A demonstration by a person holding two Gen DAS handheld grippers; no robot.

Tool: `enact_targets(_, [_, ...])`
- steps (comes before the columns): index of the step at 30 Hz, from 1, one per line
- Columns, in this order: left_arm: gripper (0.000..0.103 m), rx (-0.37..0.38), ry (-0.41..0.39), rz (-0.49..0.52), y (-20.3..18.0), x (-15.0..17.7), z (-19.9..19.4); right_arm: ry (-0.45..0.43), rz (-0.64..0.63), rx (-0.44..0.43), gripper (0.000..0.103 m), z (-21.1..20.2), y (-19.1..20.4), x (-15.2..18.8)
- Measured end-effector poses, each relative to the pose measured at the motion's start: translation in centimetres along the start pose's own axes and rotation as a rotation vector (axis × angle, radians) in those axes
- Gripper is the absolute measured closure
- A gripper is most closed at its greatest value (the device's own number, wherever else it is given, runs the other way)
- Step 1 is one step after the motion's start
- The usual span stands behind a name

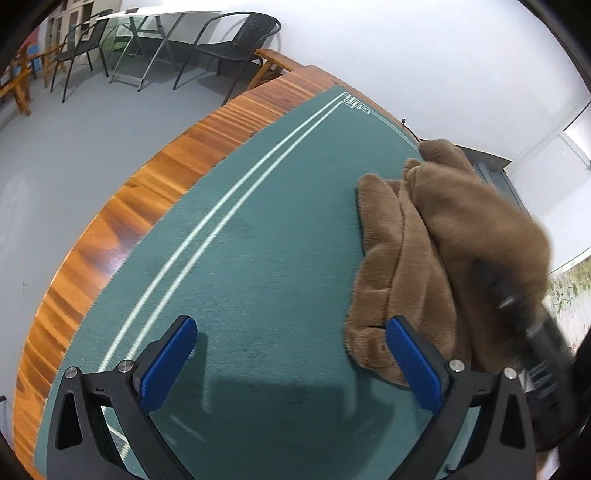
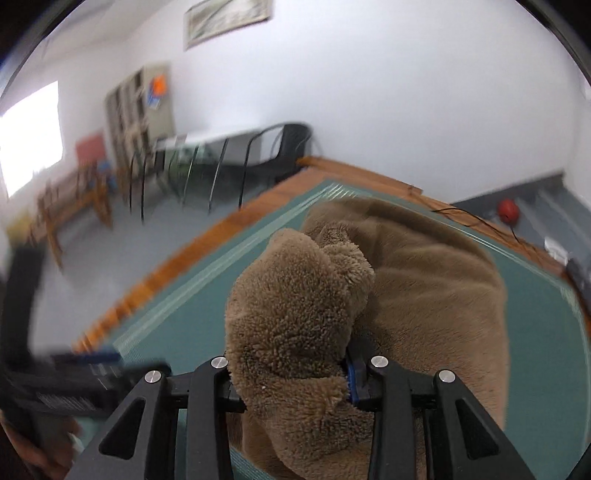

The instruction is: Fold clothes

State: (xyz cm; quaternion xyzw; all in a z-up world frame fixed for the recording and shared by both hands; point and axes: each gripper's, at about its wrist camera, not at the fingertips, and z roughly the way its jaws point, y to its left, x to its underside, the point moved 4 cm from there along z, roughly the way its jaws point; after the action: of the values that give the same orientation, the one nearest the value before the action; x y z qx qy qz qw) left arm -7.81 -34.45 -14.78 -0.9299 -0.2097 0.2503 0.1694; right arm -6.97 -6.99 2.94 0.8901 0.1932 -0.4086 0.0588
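A brown fleece garment (image 1: 436, 240) lies bunched on the green mat (image 1: 258, 240) at the right of the left wrist view. My left gripper (image 1: 291, 354) is open and empty, low over the mat, its right finger just beside the garment's near edge. My right gripper (image 2: 291, 369) is shut on a thick fold of the brown garment (image 2: 295, 314) and holds it lifted above the rest of the cloth (image 2: 436, 295). The right gripper shows blurred at the far right of the left wrist view (image 1: 524, 317). The left gripper shows blurred at the left of the right wrist view (image 2: 85, 369).
The mat covers a wooden table (image 1: 122, 221) whose edge runs along the left. Black chairs (image 1: 236, 48) and a white folding table (image 1: 159, 22) stand on the grey floor beyond. A black cable (image 2: 476, 221) and a red ball (image 2: 508, 210) lie past the far right edge.
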Motion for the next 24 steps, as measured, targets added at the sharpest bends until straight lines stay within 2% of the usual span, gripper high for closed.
enact_targets(3, [0.001,0.001,-0.001,-0.011,0.6,-0.2,-0.1,0.011,-0.069,0.030,0.064,0.5,1.9,1.5])
enact_targets(4, [0.001,0.002,-0.001,-0.015,0.8,-0.4,-0.1,0.009,-0.083,0.041,0.061,0.6,1.9,1.7])
enact_targets(6, [0.001,0.005,-0.002,-0.022,1.0,-0.6,-0.1,0.004,-0.093,-0.003,0.046,0.1,2.6,1.7])
enact_targets(9, [0.001,0.018,-0.004,-0.032,1.0,-0.9,0.0,-0.014,-0.108,-0.070,0.030,-0.8,3.6,1.5])
enact_targets(13, [0.001,0.031,-0.013,-0.048,1.0,-1.4,-0.5,-0.059,-0.122,-0.142,0.029,-2.0,4.4,0.4])
enact_targets(15, [0.001,0.038,-0.020,-0.058,1.1,-1.8,-0.9,-0.006,-0.035,-0.238,0.029,-1.4,3.4,0.7])
enact_targets(17, [0.001,0.046,-0.037,-0.061,1.0,-2.2,-1.6,0.048,0.020,-0.298,0.029,-0.3,2.1,0.9])
enact_targets(22, [0.001,0.089,-0.075,-0.046,-0.9,-3.9,-3.5,0.085,-0.016,-0.340,0.028,1.1,2.4,2.6])
enact_targets(24, [0.001,0.123,-0.081,-0.010,-2.7,-4.8,-4.1,0.078,-0.063,-0.328,0.023,1.1,3.2,3.1])
